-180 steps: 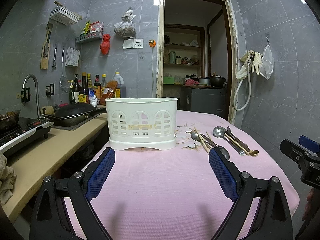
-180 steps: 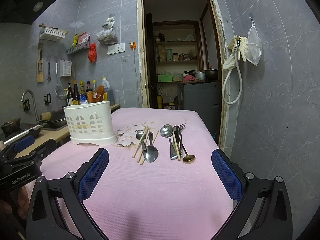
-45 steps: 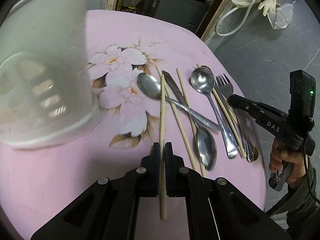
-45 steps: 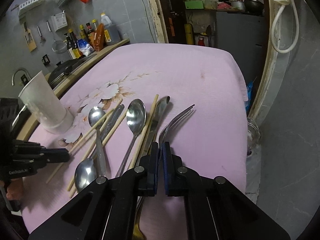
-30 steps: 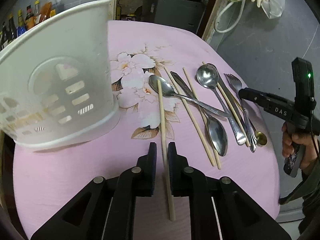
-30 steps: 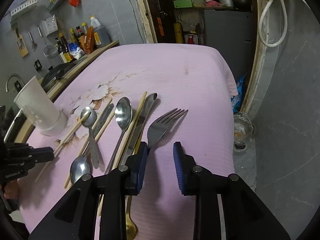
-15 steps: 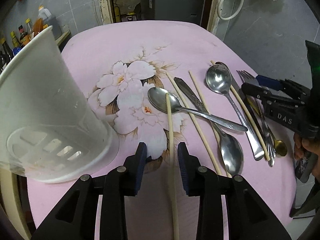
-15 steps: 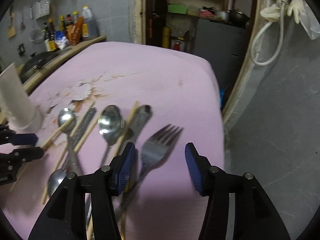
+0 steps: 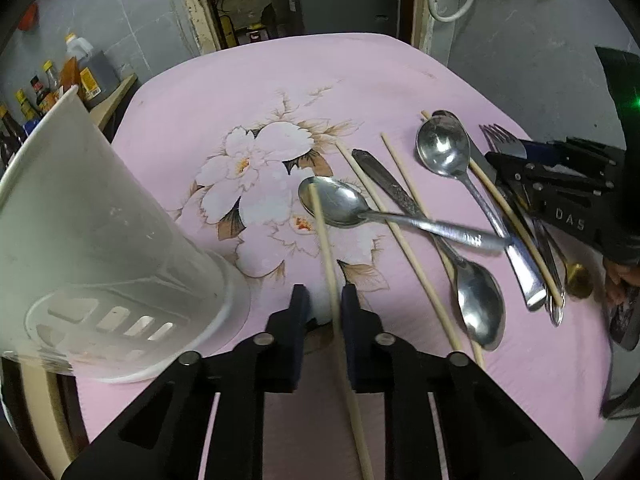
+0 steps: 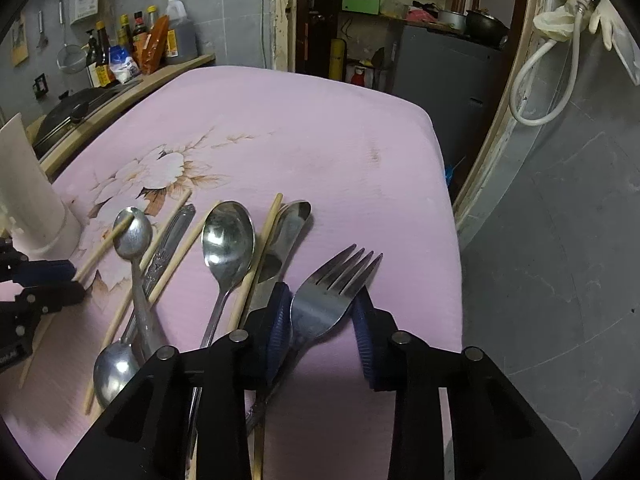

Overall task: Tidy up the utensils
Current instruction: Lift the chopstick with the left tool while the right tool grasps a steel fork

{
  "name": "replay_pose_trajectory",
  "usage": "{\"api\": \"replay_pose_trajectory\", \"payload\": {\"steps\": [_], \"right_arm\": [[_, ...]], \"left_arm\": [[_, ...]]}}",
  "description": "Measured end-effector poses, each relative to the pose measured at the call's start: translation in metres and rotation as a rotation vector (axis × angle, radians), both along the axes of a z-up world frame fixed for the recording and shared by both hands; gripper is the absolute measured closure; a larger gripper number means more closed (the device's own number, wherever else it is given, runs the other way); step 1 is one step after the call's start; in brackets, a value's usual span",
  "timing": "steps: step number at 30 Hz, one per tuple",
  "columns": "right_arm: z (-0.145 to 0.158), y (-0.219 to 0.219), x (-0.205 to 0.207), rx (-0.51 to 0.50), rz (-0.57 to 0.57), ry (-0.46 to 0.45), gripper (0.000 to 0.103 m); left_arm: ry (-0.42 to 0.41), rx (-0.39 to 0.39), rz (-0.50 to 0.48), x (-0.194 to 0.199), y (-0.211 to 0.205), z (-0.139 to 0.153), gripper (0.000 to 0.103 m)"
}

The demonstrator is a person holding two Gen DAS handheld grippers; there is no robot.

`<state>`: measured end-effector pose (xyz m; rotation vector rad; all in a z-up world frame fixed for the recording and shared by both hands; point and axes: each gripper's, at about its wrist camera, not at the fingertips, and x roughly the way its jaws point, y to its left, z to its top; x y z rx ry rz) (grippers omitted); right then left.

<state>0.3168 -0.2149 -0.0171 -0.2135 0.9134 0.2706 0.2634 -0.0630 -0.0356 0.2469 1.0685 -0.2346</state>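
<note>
A table covered by a pink cloth (image 9: 248, 92) with a white flower print (image 9: 256, 168) is seen in both wrist views; a white plastic utensil holder (image 9: 92, 248) is stood on the cloth at the left, with slots cut in its base.

The utensils are laid in a loose row to the right of the holder; a large spoon (image 10: 228, 240) lies bowl up beside a table knife (image 10: 280, 248); a second spoon (image 9: 340, 202) is crossed over a patterned handle (image 9: 392, 188) and a third spoon (image 9: 478, 304); several wooden chopsticks (image 9: 416, 248) are scattered among them; a small gold spoon (image 9: 576, 276) is partly hidden at the far right.

The left gripper (image 9: 323, 304) is held over the cloth just beside the holder; its jaws have just been closing around a single chopstick (image 9: 326, 240), which runs between them with its far tip resting on the bowl of the second spoon; its right pad appears to touch the stick, while a gap is seen on the left.

The right gripper (image 10: 320, 312) is placed at the right end of the row; its jaws have just been closing on a fork (image 10: 332, 292), whose neck is pressed between the blue pads, tines pointing away.
</note>
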Motion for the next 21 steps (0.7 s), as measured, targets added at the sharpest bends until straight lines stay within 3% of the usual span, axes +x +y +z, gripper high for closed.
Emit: {"api": "replay_pose_trajectory", "payload": {"steps": [3, 8, 11, 21], "right_arm": [[0.001, -0.003, -0.001, 0.018, -0.006, 0.017, 0.079], [0.004, -0.004, -0.004, 0.045, -0.011, 0.036, 0.094], [0.006, -0.011, -0.008, 0.091, -0.021, 0.036, 0.097], [0.016, -0.020, -0.049, 0.228, 0.011, -0.113, 0.099]], "left_arm": [[0.004, -0.005, -0.011, -0.001, 0.002, 0.001, 0.100], [0.001, -0.092, 0.011, -0.006, 0.015, 0.002, 0.100], [-0.011, -0.145, 0.020, -0.014, 0.022, 0.004, 0.100], [-0.122, -0.308, 0.028, -0.052, 0.043, 0.016, 0.100]]}}
